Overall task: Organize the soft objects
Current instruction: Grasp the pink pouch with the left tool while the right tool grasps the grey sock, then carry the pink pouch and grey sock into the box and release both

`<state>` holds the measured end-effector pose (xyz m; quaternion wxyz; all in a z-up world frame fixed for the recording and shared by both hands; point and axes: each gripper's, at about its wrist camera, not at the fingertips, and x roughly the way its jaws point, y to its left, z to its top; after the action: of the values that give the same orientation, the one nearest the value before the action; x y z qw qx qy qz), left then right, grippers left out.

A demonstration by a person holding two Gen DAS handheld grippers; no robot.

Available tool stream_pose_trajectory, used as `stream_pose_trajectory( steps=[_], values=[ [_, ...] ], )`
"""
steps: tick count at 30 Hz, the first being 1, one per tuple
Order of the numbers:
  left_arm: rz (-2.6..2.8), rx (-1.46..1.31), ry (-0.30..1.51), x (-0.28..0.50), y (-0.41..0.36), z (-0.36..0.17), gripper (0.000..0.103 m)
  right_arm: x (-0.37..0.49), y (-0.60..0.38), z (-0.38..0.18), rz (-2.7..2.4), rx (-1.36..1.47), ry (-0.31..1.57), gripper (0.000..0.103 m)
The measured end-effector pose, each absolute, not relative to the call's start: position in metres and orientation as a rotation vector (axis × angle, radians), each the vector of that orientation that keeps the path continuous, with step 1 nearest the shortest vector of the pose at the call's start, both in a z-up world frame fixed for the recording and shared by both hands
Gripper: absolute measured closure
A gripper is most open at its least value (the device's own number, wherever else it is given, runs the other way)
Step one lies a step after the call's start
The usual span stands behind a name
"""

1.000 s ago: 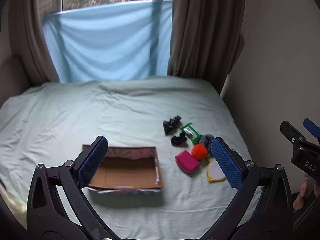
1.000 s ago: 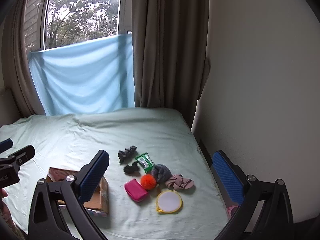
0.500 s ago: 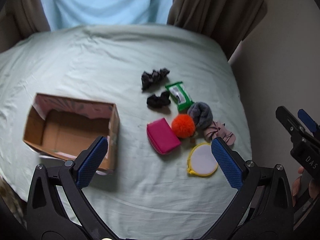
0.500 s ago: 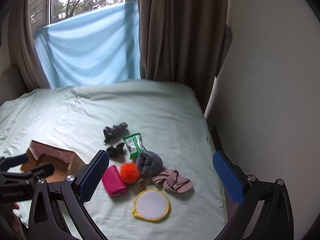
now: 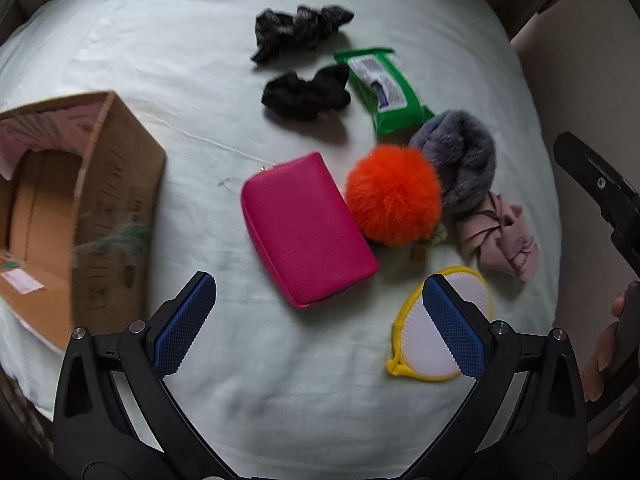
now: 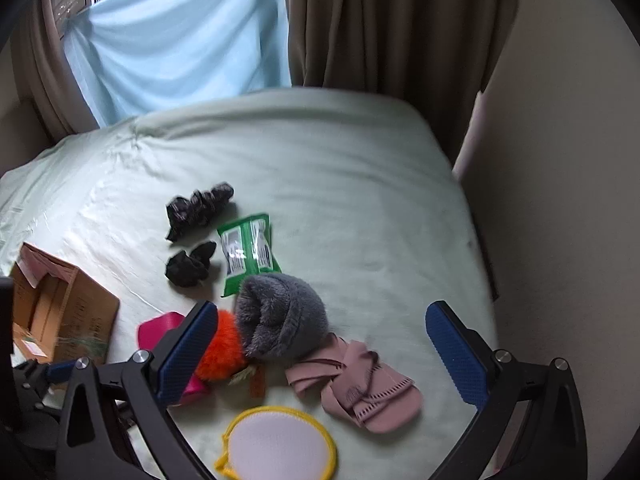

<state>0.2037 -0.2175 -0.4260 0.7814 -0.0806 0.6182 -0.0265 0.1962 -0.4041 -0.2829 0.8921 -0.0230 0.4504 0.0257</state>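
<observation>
Soft objects: fluffy orange pompom [image 5: 394,194] and pink pouch [image 5: 307,229] ahead of my left gripper [image 5: 318,330]; both my grippers' jaws gape wide, empty

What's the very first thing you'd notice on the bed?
The fluffy orange pom-pom jumps out, in the middle of the pile on the pale sheet. The bright pink pouch lies on one side, touching it; a grey furry thing is on its other side. An open cardboard box sits apart.
</observation>
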Motion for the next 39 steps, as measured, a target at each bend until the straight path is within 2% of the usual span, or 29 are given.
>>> stream_pose_trajectory(
  steps=[8, 16, 18, 19, 21, 22, 25, 27, 30, 34, 39],
  values=[
    [-0.009, -0.200, 1.422, 0.224, -0.220, -0.477, 0.001, 0.228, -0.399, -0.339, 0.090, -0.046, 1.000, 0.000],
    [0.021, -0.231, 1.442, 0.241, -0.219, -0.494, 0.001, 0.249, -0.394, -0.370, 0.123, -0.025, 1.052, 0.000],
    [0.023, -0.243, 1.449, 0.244, -0.217, -0.497, 0.005, 0.254, -0.393, -0.376, 0.138, -0.013, 1.061, 0.000],
    [0.019, -0.248, 1.452, 0.246, -0.216, -0.499, 0.012, 0.255, -0.392, -0.378, 0.145, -0.005, 1.064, 0.001],
    [0.005, -0.254, 1.461, 0.249, -0.216, -0.502, 0.015, 0.258, -0.392, -0.382, 0.165, 0.013, 1.071, 0.007],
    [0.002, -0.243, 1.459, 0.249, -0.218, -0.502, 0.022, 0.259, -0.391, -0.384, 0.176, 0.026, 1.077, 0.011],
    [-0.006, -0.205, 1.460, 0.253, -0.227, -0.500, 0.027, 0.262, -0.389, -0.389, 0.228, 0.082, 1.098, 0.030],
    [-0.008, -0.203, 1.463, 0.255, -0.228, -0.498, 0.032, 0.261, -0.386, -0.392, 0.242, 0.093, 1.109, 0.033],
    [-0.016, -0.212, 1.461, 0.257, -0.228, -0.498, 0.042, 0.259, -0.386, -0.389, 0.253, 0.108, 1.106, 0.044],
    [-0.024, -0.211, 1.452, 0.249, -0.224, -0.493, 0.052, 0.256, -0.390, -0.383, 0.270, 0.130, 1.095, 0.062],
    [-0.034, -0.186, 1.434, 0.239, -0.219, -0.478, 0.058, 0.251, -0.388, -0.373, 0.253, 0.134, 1.090, 0.068]
  ],
)
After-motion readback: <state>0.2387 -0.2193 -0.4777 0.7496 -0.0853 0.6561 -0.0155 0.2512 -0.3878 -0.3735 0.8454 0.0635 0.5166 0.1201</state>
